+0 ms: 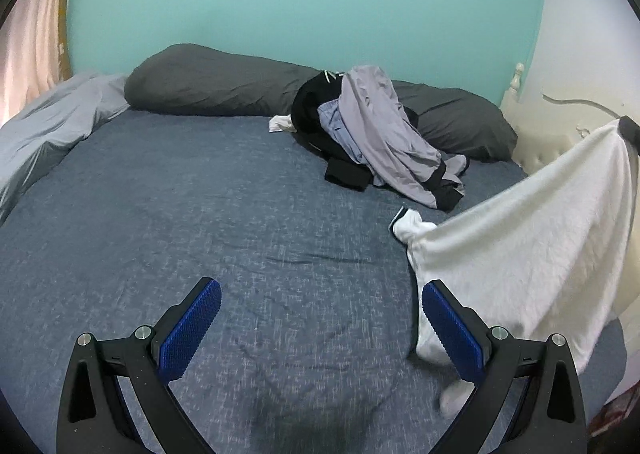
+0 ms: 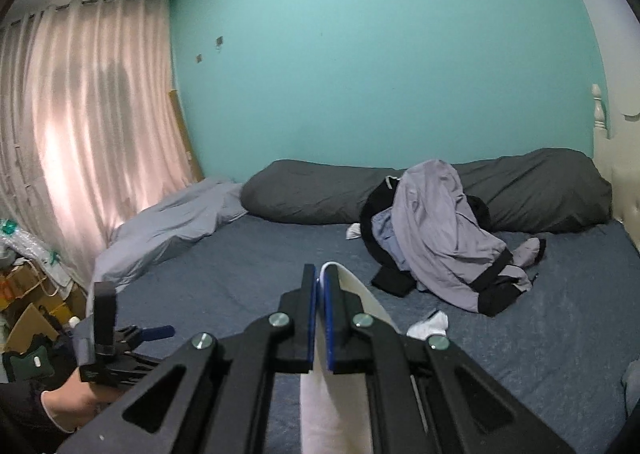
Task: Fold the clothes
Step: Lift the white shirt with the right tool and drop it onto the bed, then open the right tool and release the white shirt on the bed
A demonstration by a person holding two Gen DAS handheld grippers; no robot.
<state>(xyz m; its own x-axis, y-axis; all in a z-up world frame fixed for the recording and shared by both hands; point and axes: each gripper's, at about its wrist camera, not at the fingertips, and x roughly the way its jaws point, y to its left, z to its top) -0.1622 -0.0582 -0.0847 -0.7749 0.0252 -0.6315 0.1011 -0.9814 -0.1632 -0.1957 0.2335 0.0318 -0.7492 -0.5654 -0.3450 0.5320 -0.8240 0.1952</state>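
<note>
A white garment (image 1: 520, 254) hangs at the right of the left wrist view, its lower end trailing onto the blue bed sheet (image 1: 200, 213). My right gripper (image 2: 320, 314) is shut on its top edge, and white cloth (image 2: 332, 406) shows between and below the pads. That gripper appears as a black tip (image 1: 629, 128) at the garment's upper corner. My left gripper (image 1: 320, 330) is open low over the sheet, nothing between its blue pads (image 1: 200, 326), and its right finger is just beside the garment's hanging edge. A hand (image 2: 68, 402) holds the left gripper (image 2: 132, 324).
A pile of grey, black and light blue clothes (image 1: 372, 137) lies by the dark pillows (image 1: 208, 81). A white sock (image 1: 408, 223) sits near the hanging garment. A light grey duvet (image 1: 48, 125) is bunched at the left. Curtain (image 2: 80, 113) and boxes (image 2: 28, 306) stand beyond the bed.
</note>
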